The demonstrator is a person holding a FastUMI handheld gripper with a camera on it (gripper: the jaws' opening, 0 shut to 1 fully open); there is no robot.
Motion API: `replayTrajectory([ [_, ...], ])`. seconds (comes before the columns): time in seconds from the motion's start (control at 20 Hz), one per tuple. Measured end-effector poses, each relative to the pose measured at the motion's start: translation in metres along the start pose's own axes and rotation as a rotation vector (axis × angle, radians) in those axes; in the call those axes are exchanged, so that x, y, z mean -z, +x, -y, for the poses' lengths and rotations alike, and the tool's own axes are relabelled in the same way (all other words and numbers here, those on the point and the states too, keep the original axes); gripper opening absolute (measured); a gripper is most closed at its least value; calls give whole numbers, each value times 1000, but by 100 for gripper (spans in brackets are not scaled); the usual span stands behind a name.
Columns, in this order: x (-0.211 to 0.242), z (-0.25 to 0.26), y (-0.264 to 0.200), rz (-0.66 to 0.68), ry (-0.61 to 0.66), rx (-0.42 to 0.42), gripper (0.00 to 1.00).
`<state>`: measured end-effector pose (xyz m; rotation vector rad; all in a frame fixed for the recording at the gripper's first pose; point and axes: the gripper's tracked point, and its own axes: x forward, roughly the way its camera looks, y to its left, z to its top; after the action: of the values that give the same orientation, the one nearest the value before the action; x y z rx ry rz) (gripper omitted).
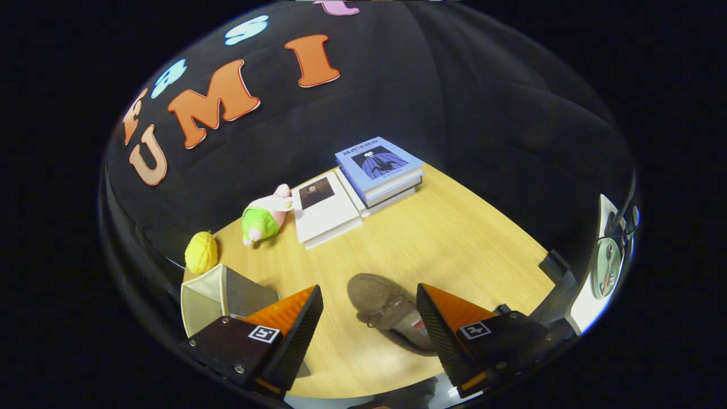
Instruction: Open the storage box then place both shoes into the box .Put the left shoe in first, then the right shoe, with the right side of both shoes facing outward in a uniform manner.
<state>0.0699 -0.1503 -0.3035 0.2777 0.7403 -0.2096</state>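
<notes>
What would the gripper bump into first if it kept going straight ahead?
Probably the fuzzy brown slipper-like shoe, lying on the wooden table between the open gripper fingers, nearer one. Depth is hard to judge; passing above it, the stacked white and blue books come next.

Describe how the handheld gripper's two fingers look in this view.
The gripper has two wedge-shaped fingers with bright orange outer faces and black ribbed inner pads. Each sits on a dark, screw-fastened block bearing a small square black-and-white marker. No cables are visible on it.
</notes>
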Motion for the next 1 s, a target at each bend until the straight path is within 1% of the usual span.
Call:
replayTrajectory([
  [0.4,44,56,22,-102,-143,-23,99],
  [0.5,57,67,29,-143,-148,-33,99],
  [0.65,70,78,42,-190,-132,-41,96],
  [0.7,74,78,47,-199,-126,-49,94],
  [0.75,76,77,51,-206,-124,-56,87],
  [1.0,83,67,74,-231,-132,-88,67],
])
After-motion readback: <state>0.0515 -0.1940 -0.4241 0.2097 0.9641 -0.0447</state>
